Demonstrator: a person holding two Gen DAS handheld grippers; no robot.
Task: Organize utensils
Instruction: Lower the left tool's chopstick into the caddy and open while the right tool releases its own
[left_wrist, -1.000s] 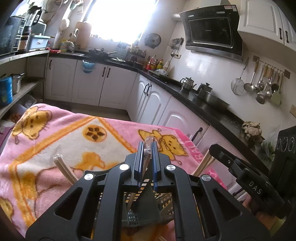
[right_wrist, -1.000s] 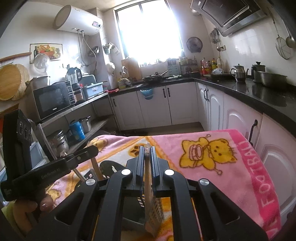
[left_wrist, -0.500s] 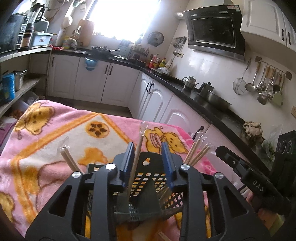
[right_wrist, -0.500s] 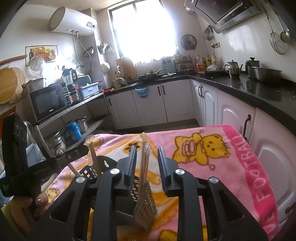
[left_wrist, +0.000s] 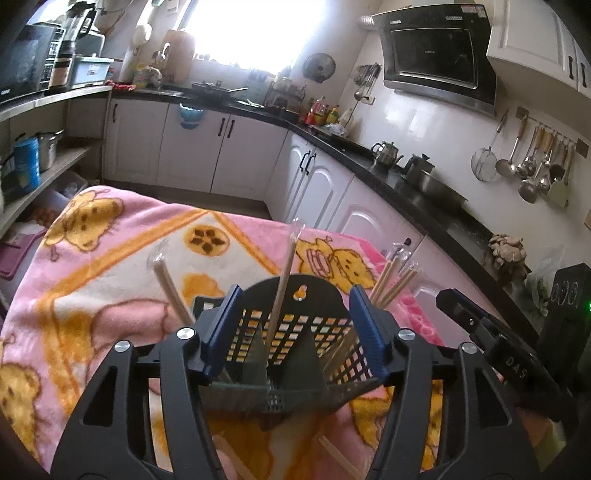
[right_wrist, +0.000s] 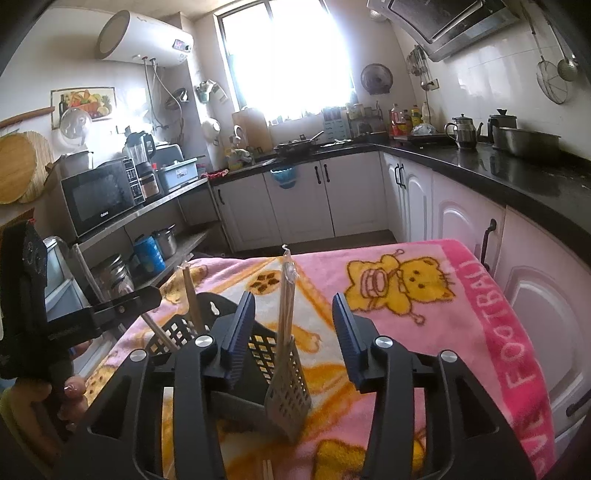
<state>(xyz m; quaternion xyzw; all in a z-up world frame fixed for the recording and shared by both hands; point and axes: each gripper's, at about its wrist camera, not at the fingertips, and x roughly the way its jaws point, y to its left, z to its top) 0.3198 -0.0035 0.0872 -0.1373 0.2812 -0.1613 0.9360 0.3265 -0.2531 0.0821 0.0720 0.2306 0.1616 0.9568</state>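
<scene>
Both claws stand released and empty: the left claw (left_wrist: 293, 328) spreads its blue pads either side of the black mesh utensil caddy (left_wrist: 291, 334), and the right claw (right_wrist: 293, 338) gapes around the rightmost wrapped chopstick pair (right_wrist: 286, 295) without touching it. The caddy sits on the pink blanket (left_wrist: 110, 258) covering the bench, with wrapped chopsticks upright in separate compartments, probably so each kind is sorted and leans on the mesh wall. A few loose chopsticks (left_wrist: 336, 448) lie just in front of the caddy, apparently not yet sorted.
</scene>
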